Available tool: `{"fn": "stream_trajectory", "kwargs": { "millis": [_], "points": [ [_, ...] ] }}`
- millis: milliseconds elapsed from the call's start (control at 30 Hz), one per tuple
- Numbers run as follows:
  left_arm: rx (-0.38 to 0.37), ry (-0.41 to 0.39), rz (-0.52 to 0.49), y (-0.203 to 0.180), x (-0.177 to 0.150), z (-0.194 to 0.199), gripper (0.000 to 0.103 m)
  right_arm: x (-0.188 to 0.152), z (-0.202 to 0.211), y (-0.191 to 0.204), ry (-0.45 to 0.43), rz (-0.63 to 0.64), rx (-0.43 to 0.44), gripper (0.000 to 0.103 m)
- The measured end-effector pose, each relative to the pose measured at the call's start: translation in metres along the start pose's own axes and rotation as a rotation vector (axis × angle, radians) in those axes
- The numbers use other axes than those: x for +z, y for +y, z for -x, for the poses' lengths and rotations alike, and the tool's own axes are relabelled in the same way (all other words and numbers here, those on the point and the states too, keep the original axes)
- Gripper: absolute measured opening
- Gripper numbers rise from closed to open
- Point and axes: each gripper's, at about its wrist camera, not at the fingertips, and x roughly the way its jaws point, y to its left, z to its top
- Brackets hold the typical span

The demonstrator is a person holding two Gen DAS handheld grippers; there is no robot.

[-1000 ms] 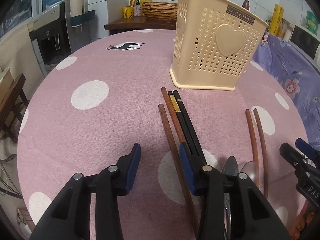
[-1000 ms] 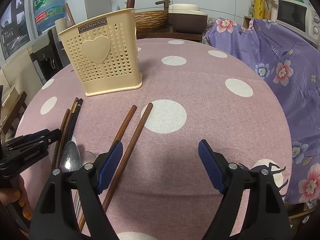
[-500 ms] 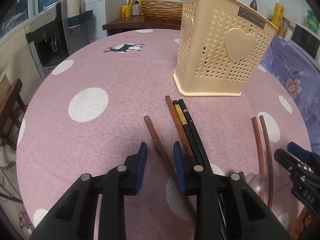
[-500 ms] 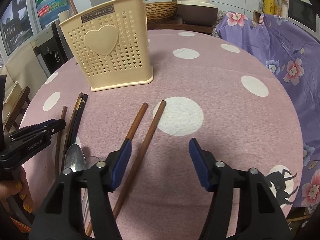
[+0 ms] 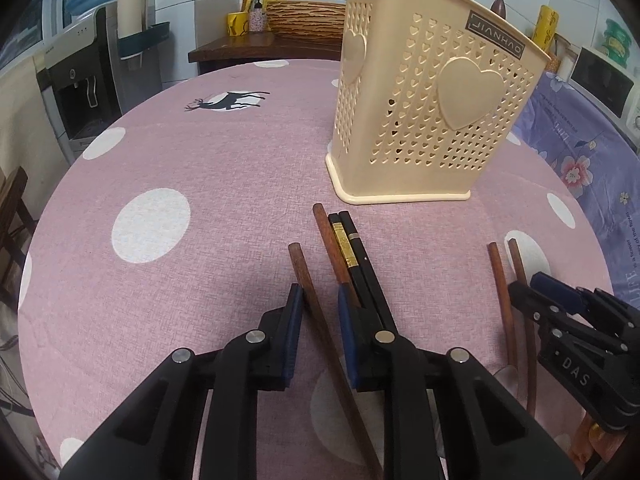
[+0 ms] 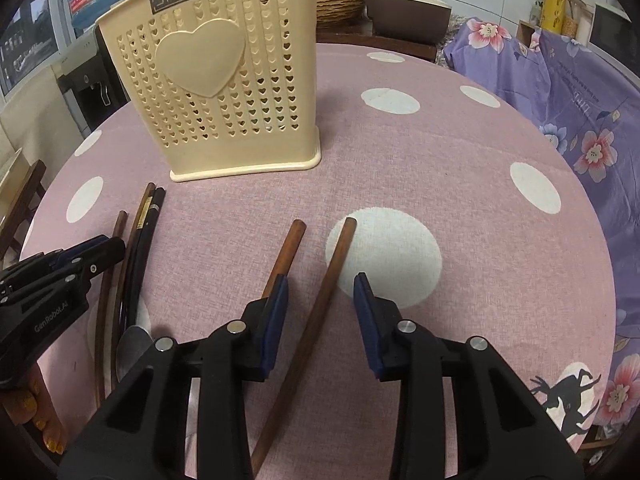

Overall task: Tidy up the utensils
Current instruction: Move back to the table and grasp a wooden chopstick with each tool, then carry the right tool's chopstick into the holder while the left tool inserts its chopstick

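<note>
Left gripper [image 5: 318, 300]: low over the table, its jaws narrow and closing around one brown wooden chopstick [image 5: 310, 284]; the left pad [image 5: 295, 320] looks to touch the stick, a small gap remains at the right pad, so it is not yet clamped.
Brown wooden chopstick: lies flat on the tablecloth, running from between the jaws back under the gripper body, its far end pointing toward the holder.
Right gripper [image 6: 322, 284]: low over the table, jaws at a middling width and closing; a second brown chopstick [image 6: 336, 260] lies between them, nearer the left pad, touched by neither.
Neighbouring chopstick [image 6: 286, 256]: just outside the right gripper's left finger, partly hidden beneath it.
Black chopstick pair [image 5: 360, 256]: side by side with gold bands, beside another brown stick [image 5: 326, 236], just right of the left gripper; its right finger covers their near ends.
Spoon [image 6: 134, 340]: metal, partly hidden behind the grippers, between the two chopstick groups.
Utensil holder [image 5: 432, 92]: cream plastic, heart-perforated, upright, beyond the chopsticks' far ends and apart from them.
Table [image 5: 192, 152]: round, under a pink cloth with white dots.
</note>
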Motion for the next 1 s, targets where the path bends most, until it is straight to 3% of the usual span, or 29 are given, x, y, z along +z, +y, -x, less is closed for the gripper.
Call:
{"fn": "stream_trajectory", "kwargs": {
  "millis": [167,333,1000],
  "points": [
    [-0.001,0.006,0.025,0.002,-0.006,0.006,0.019,0.002,-0.002,0.000,-0.005,0.005,-0.017,0.030],
    [0.034,-0.008,-0.002,-0.006,-0.011,0.007,0.019,0.003,-0.003,0.002,-0.013,0.014,-0.015,0.017],
    [0.027,-0.001,-0.007,-0.006,0.004,-0.004,0.009,0.016,-0.012,-0.003,-0.022,-0.038,0.052,0.011]
  ]
}}
